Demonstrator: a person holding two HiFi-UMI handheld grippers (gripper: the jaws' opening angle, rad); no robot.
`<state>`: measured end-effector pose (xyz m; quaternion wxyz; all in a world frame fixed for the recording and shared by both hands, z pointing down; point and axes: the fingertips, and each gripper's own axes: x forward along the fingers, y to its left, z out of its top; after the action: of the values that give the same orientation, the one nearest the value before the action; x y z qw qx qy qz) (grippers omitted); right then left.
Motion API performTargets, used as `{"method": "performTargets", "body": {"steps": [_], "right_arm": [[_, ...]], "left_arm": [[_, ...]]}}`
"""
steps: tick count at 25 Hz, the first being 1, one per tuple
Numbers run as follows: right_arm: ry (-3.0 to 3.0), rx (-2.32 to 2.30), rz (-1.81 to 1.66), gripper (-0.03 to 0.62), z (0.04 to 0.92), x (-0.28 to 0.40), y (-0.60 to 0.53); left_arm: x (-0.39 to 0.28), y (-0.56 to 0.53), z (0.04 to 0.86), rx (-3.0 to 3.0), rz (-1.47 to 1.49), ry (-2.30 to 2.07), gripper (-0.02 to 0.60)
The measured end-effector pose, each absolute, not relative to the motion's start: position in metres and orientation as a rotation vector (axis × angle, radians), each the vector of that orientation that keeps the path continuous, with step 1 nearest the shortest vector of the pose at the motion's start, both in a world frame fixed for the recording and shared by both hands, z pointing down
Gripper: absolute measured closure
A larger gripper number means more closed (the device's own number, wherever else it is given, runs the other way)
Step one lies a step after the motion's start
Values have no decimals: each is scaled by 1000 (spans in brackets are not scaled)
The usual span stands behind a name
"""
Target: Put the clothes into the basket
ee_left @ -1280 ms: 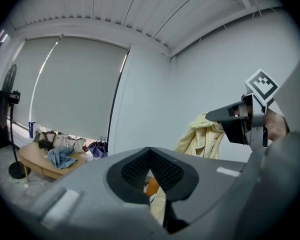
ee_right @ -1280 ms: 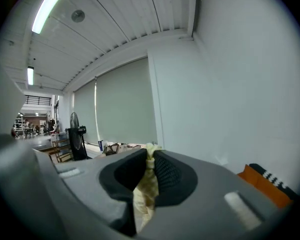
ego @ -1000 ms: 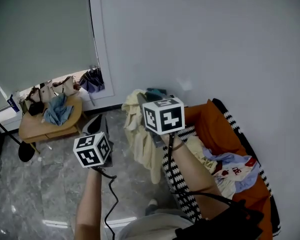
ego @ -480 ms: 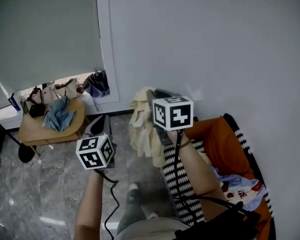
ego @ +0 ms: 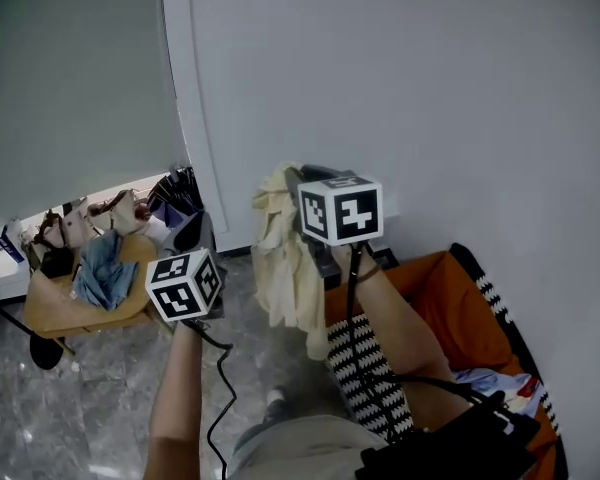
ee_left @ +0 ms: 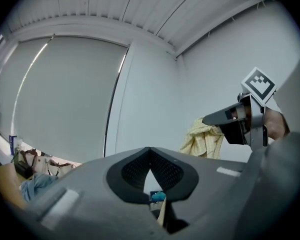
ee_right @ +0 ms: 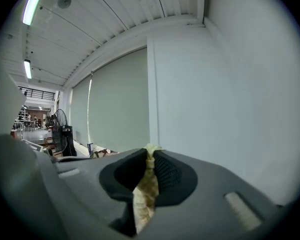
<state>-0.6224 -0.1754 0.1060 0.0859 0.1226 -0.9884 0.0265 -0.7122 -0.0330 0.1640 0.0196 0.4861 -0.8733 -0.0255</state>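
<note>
- Currently, my right gripper has its jaws clamped on a fold of the pale yellow garment. The garment hangs above the floor, beside the basket and not over it.
- My left gripper has its jaws together with nothing between them.
- Risk: only a narrow fold is pinched, so a swing could pull it free.
- Risk: opening here would drop the garment outside the basket, and the trailing hem may snag the rim.

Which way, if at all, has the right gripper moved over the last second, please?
Yes. The right gripper, shut on the yellow garment, has moved away from the orange-lined basket, toward the white wall.
</note>
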Motion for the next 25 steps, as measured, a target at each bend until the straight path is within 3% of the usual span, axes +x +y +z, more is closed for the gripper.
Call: {"method": "performTargets", "body": {"steps": [17, 25], "right_arm": [[-3034, 478, 43, 545, 33, -728, -258], [-2971, 540, 88, 545, 70, -751, -302]], "left_arm": [[-834, -114, 124, 1621, -84, -2684, 583], [-861, -161, 156, 1668, -14, -2605, 583]]}}
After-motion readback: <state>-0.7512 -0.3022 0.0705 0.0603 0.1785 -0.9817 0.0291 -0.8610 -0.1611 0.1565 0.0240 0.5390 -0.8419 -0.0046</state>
